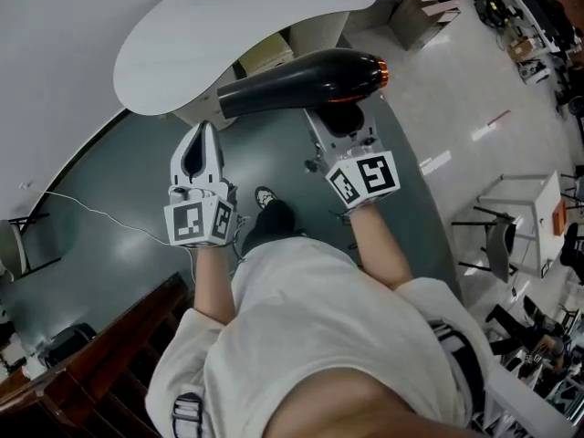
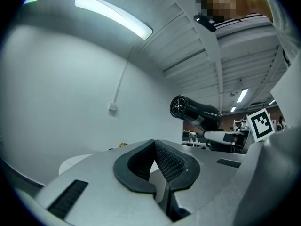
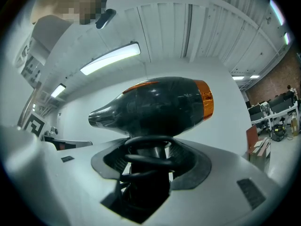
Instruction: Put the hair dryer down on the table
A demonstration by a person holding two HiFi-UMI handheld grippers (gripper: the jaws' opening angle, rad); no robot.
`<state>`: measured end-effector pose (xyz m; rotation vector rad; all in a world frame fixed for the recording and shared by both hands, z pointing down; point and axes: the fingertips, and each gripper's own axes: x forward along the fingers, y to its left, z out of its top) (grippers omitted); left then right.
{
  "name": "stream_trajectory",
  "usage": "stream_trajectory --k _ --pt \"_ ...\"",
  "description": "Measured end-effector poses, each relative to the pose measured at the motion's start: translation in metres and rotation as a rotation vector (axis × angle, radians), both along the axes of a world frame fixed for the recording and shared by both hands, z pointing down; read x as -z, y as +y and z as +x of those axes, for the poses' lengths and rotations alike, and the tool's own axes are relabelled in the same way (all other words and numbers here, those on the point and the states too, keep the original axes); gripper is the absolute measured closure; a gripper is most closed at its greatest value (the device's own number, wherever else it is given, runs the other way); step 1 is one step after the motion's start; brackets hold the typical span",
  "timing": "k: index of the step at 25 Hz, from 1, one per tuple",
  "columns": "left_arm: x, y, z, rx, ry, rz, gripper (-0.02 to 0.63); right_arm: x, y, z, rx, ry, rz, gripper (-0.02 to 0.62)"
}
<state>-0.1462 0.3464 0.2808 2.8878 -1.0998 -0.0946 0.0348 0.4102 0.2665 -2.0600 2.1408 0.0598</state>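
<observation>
A black hair dryer (image 1: 301, 82) with an orange ring at its rear lies level above the floor, just off the near edge of the white rounded table (image 1: 210, 35). My right gripper (image 1: 343, 122) is shut on its handle from below. In the right gripper view the dryer's body (image 3: 155, 105) sits above the jaws, and its black cord is wound round the handle between the pads. My left gripper (image 1: 202, 133) hangs to the left of the nozzle, shut with nothing in it. From the left gripper (image 2: 154, 147) the dryer (image 2: 193, 109) shows off to the right.
A beige cabinet (image 1: 269, 55) stands under the table. Cardboard boxes (image 1: 429, 7) are on the floor at the back right. A small white table and chairs (image 1: 525, 213) stand at the right, a dark wooden bench (image 1: 91, 354) at the lower left, and a thin cable (image 1: 91, 213) crosses the floor.
</observation>
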Motion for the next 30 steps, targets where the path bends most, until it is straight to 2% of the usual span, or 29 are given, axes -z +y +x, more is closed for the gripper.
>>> stream_trajectory --k 6,17,23,30 --pt "-0.003 -0.044 0.001 0.03 0.001 -0.014 0.589 -0.003 -0.046 0.008 0.019 -0.005 -0.018 0.351" --pt "-0.009 -0.113 -0.01 0.053 0.011 -0.035 0.589 -0.005 -0.119 -0.004 0.05 0.006 -0.044 0.351" --pt "-0.008 -0.131 -0.013 0.036 0.032 -0.03 0.589 -0.001 -0.138 -0.01 0.054 0.04 -0.037 0.351" --pt "-0.009 -0.151 -0.02 0.023 0.029 -0.041 0.589 0.005 -0.164 -0.018 0.054 0.032 -0.024 0.351"
